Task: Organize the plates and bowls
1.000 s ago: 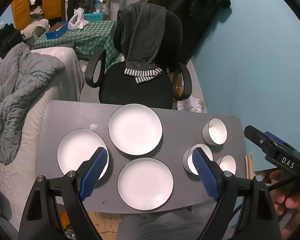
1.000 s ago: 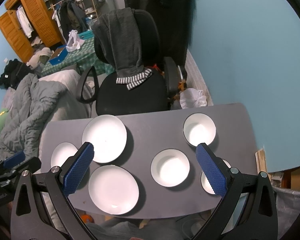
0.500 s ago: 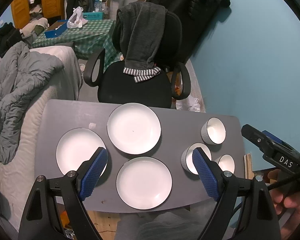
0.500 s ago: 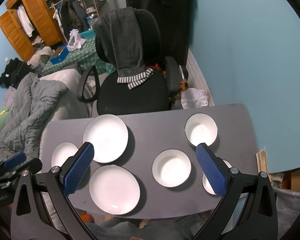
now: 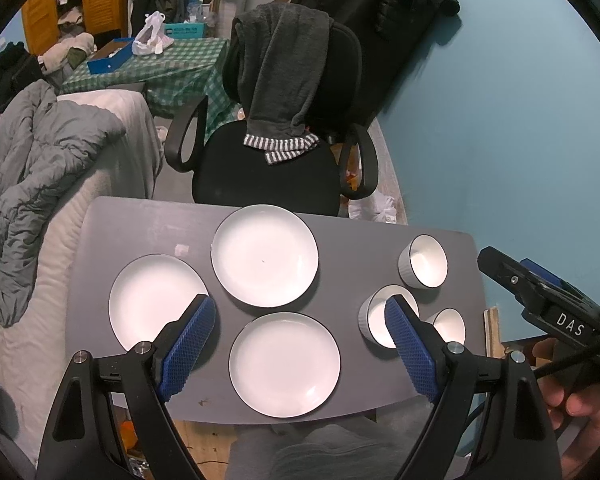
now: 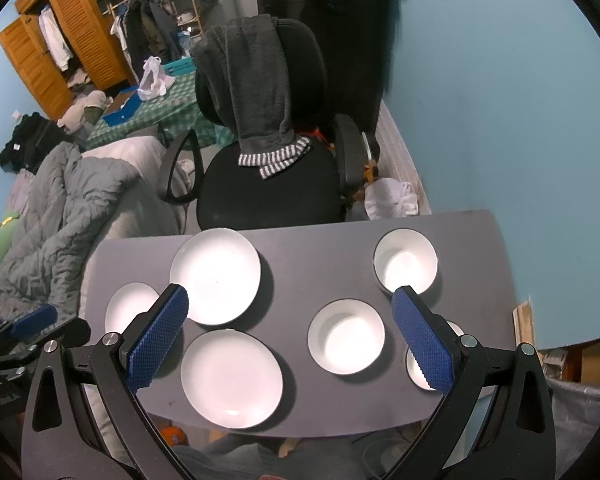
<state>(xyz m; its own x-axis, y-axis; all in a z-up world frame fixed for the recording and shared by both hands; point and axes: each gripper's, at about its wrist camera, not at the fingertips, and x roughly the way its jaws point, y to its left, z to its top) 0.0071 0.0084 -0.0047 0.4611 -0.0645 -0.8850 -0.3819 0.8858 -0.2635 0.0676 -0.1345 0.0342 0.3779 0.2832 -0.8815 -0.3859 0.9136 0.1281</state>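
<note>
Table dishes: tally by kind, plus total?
Plates: 3, far, left, near.
Bowls: 3, far, middle, near-right, partly hidden behind the right gripper's finger in the right wrist view.
Total: 6, all white, none stacked.

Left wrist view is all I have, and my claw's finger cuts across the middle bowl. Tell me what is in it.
Observer: The right wrist view shows the middle bowl whole. It is white inside and empty.
Operator: Report the right claw.
Observer: The right claw is wide open, holds nothing, and is held over the table.
Operator: Check whether the middle bowl touches the near one.
Observer: It does not. A strip of bare table shows between it and the near bowl, which is mostly hidden behind a finger of the right claw.
</note>
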